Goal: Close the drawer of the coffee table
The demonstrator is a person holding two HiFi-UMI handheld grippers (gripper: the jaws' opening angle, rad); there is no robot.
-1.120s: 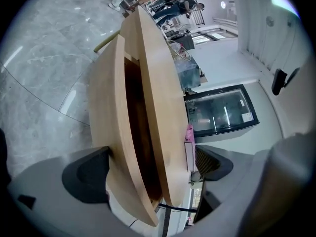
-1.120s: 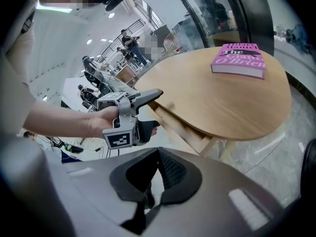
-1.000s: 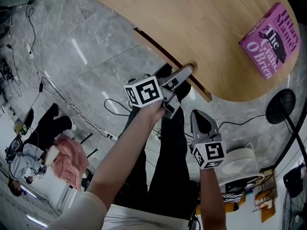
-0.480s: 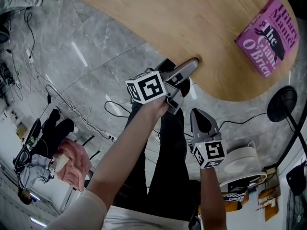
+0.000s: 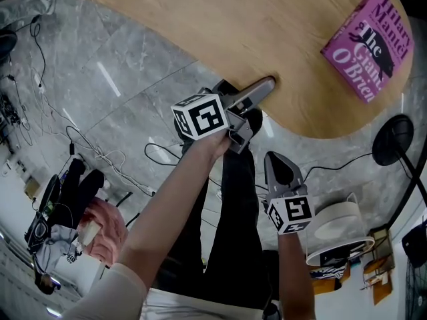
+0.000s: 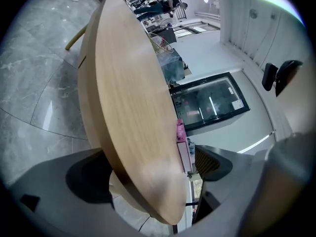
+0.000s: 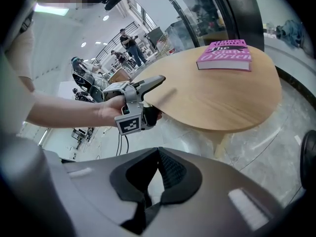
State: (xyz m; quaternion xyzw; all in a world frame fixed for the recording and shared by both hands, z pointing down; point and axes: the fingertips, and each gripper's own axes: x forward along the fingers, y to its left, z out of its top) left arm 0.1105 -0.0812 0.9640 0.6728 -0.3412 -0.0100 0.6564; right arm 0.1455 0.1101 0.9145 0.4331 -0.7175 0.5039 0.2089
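We are holding spread left tongs [image 5: 259, 91] at the worktop [image 5: 233, 25] edge, right tongs [image 5: 279, 169] closed and idle; a hard shove risks shifting it.

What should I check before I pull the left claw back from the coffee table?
1. Drawer pushed home: in the head view no drawer front sticks out past the edge of the coffee table. Ok.
2. Left claw free to leave: jaws apart, tips at the table's edge, nothing clamped. Ok.
3. Right claw out of the way: shut, empty, held back from the table. Ok.
4. Book safe: it lies on the far part of the tabletop, apart from both claws. Ok.
5. Drawer seam fully flush: hidden under the tabletop. Cannot tell.
6. Footing behind: cables trail on the floor to one side. Cannot tell.
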